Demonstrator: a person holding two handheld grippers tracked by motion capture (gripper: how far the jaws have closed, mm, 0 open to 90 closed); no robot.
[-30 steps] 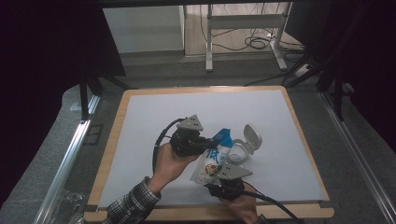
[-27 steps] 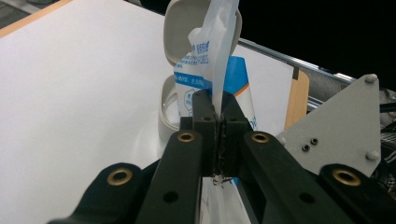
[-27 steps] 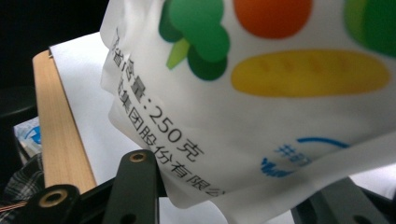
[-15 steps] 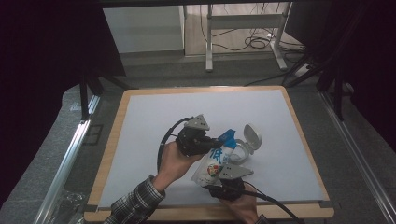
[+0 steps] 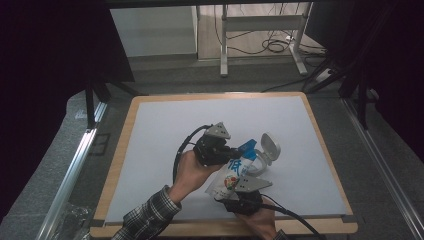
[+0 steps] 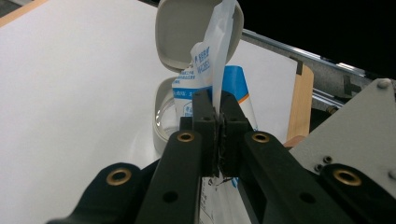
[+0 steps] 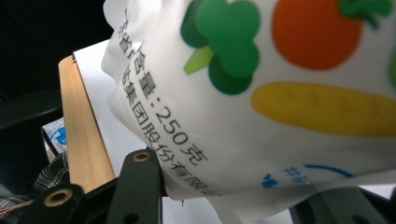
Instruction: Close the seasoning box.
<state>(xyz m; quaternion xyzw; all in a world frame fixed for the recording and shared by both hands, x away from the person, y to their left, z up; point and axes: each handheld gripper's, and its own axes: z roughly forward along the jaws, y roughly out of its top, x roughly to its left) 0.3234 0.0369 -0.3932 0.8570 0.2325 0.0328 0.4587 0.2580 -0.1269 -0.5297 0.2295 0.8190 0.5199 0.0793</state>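
On the white counter (image 5: 165, 145), wood-edged, dark room and a desk frame (image 5: 260, 30) beyond; bag (image 5: 231, 175) of printed plastic held near the front edge, tilted over open grey container (image 5: 264, 150); shifted slightly toward the container since a second ago, suggesting pouring is near; right tool (image 5: 235, 192) gripping bag body; left tool (image 6: 218, 135) pinched narrow on bag's top corner.

Two handheld grippers, left gripper (image 5: 231, 151) and right gripper (image 5: 239, 192), grip a printed pouch (image 5: 234, 172) beside an open white case (image 5: 266, 150), lower centre.
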